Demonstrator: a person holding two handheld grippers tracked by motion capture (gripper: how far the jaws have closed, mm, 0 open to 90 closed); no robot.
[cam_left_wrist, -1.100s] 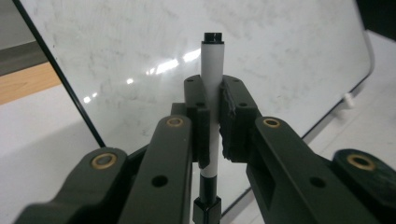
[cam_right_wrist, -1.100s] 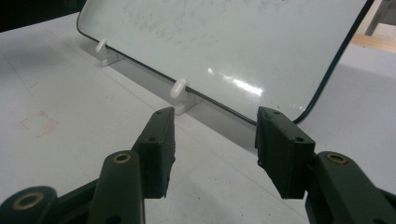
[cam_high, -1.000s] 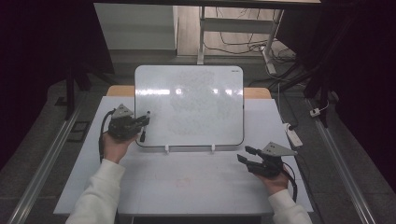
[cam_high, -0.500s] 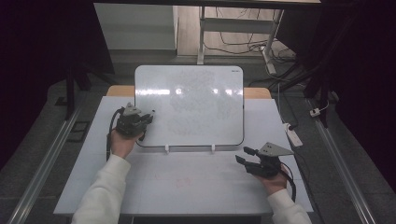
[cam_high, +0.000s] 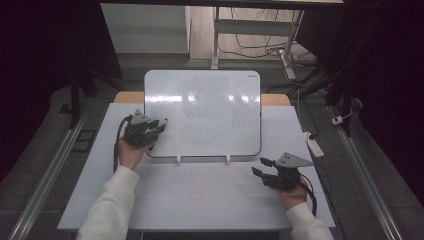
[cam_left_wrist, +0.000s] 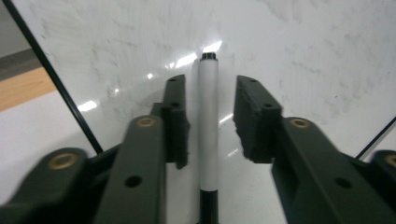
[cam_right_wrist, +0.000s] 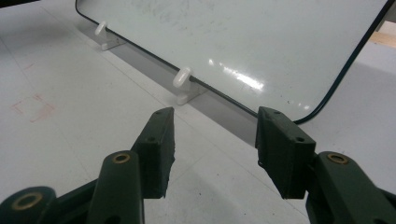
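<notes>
A white marker (cam_left_wrist: 208, 121) with a black end lies against the whiteboard (cam_high: 202, 112), lengthwise between my left gripper's jaws. My left gripper (cam_left_wrist: 210, 80) has just been opening. Its pads stand a little off the marker on both sides, so it is open. In the high view the left gripper (cam_high: 161, 123) sits over the board's lower left edge. My right gripper (cam_high: 260, 166) rests near the table's front right, open and empty. In its own view the right gripper (cam_right_wrist: 215, 114) points at the whiteboard's (cam_right_wrist: 261, 32) lower corner.
The board leans on two white feet (cam_right_wrist: 183, 79) on the white table (cam_high: 200, 210). A faint red square (cam_high: 196, 194) is drawn on the table in front of it. A white power strip (cam_high: 315, 146) lies at the table's right edge.
My left gripper has edged right and away from me onto the board's left edge. The right gripper has stayed where it was.
</notes>
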